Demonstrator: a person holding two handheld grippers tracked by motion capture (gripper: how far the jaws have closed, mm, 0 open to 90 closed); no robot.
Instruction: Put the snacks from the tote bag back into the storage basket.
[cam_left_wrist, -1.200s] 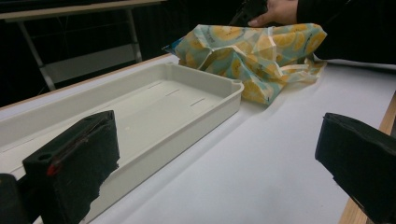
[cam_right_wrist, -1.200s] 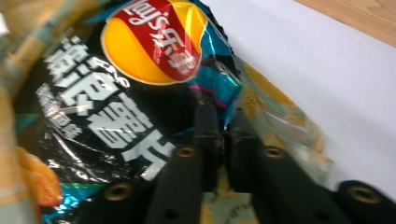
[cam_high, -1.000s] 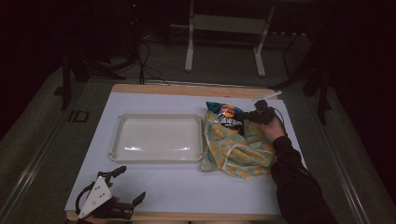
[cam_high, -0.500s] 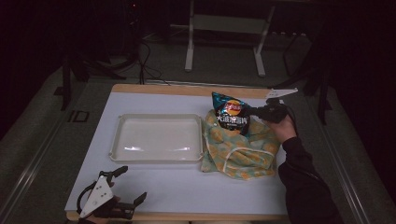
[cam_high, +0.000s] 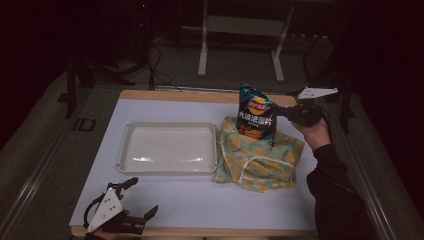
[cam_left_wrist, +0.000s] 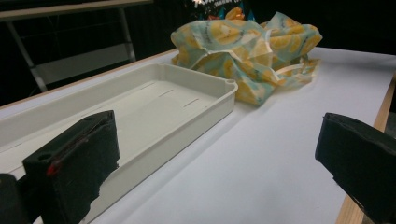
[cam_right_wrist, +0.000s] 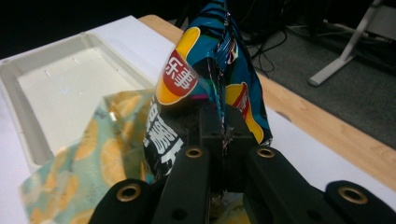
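Observation:
A dark blue chip bag (cam_high: 255, 113) with a red and yellow logo hangs upright over a lemon-print cloth bag (cam_high: 260, 155), partly out of it. My right gripper (cam_high: 280, 114) is shut on the chip bag's right edge; in the right gripper view its jaws pinch the bag's crimped edge (cam_right_wrist: 220, 122). The cloth bag (cam_left_wrist: 247, 44) lies crumpled on the white table to the right of a cream tray (cam_high: 170, 147). My left gripper (cam_high: 134, 197) rests open at the table's front left corner, its black pads (cam_left_wrist: 79, 158) wide apart with nothing between them.
The cream tray (cam_left_wrist: 154, 107) is empty and lies left of centre. The table's wooden edge (cam_high: 165, 95) runs along the far side. Behind it stand a metal frame (cam_high: 240, 45) and cables on the floor.
My right gripper has risen with the chip bag, lifting it up out of the cloth bag. The left gripper has stayed in place.

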